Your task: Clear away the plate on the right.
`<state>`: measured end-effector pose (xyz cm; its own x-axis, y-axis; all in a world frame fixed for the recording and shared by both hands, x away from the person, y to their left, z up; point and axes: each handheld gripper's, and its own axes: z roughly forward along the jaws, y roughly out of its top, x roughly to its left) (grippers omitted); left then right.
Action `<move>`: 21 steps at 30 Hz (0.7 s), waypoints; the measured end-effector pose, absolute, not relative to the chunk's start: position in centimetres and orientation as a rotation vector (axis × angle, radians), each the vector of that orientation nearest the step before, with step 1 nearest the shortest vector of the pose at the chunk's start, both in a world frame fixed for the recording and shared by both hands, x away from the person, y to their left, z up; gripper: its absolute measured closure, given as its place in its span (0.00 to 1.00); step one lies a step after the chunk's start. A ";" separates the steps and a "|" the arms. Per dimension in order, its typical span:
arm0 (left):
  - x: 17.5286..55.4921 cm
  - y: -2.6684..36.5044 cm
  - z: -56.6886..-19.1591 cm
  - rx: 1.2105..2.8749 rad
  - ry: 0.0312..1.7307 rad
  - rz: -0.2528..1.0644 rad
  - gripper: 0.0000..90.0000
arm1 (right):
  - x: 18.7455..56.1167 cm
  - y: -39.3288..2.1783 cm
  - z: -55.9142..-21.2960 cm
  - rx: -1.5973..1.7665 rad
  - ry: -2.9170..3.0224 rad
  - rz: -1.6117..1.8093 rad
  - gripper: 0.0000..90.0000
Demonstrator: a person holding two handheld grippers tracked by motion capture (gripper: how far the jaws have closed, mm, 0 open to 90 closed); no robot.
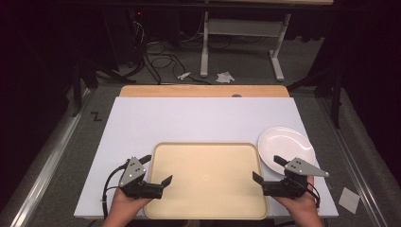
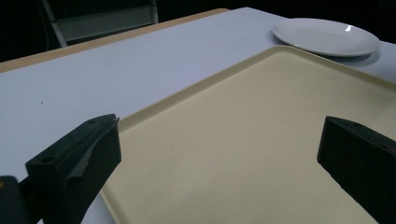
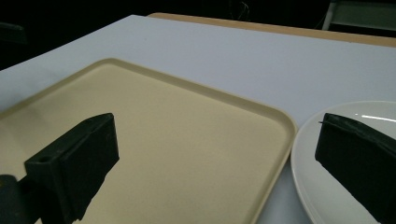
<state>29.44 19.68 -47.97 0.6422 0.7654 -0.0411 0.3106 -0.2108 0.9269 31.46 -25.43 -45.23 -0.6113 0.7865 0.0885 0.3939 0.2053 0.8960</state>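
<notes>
A bare beige tray [image 1: 206, 177] lies at the near edge of the white table [image 1: 189, 118]. A white plate [image 1: 286, 144] rests beside the tray's far right corner, just touching or overlapping its rim. My left gripper [image 1: 156, 169] hovers at the tray's left rim, open, with nothing between its jaws; in the left gripper view the tray [image 2: 261, 140] and the plate [image 2: 327, 36] lie beyond them. My right gripper [image 1: 268, 169] stands open at the tray's right rim, one jaw over the tray [image 3: 177, 140], the other over the plate [image 3: 317, 186].
A wooden strip [image 1: 203, 91] runs along the table's far edge. Beyond it on the dark floor stand a white desk frame [image 1: 241, 35], cables and scraps of paper [image 1: 224, 76]. A metal rail [image 1: 47, 156] runs along the left side.
</notes>
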 end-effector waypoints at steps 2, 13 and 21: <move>29.4 19.7 -47.9 1.784 0.864 0.532 0.01 | 31.6 -25.7 -45.4 1.127 2.089 1.380 0.00; 29.4 19.9 -48.1 1.767 0.864 0.541 0.01 | 31.7 -26.1 -45.3 1.139 2.077 1.396 0.00; 29.4 20.1 -48.0 1.745 0.865 0.540 0.01 | 31.6 -26.2 -45.2 1.126 2.070 1.404 0.00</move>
<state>29.39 20.13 -47.95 0.6348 0.7708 -0.0536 0.2895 -0.1729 0.9414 31.60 -26.19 -45.15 -0.5977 0.7940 0.1110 0.3971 0.1730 0.9013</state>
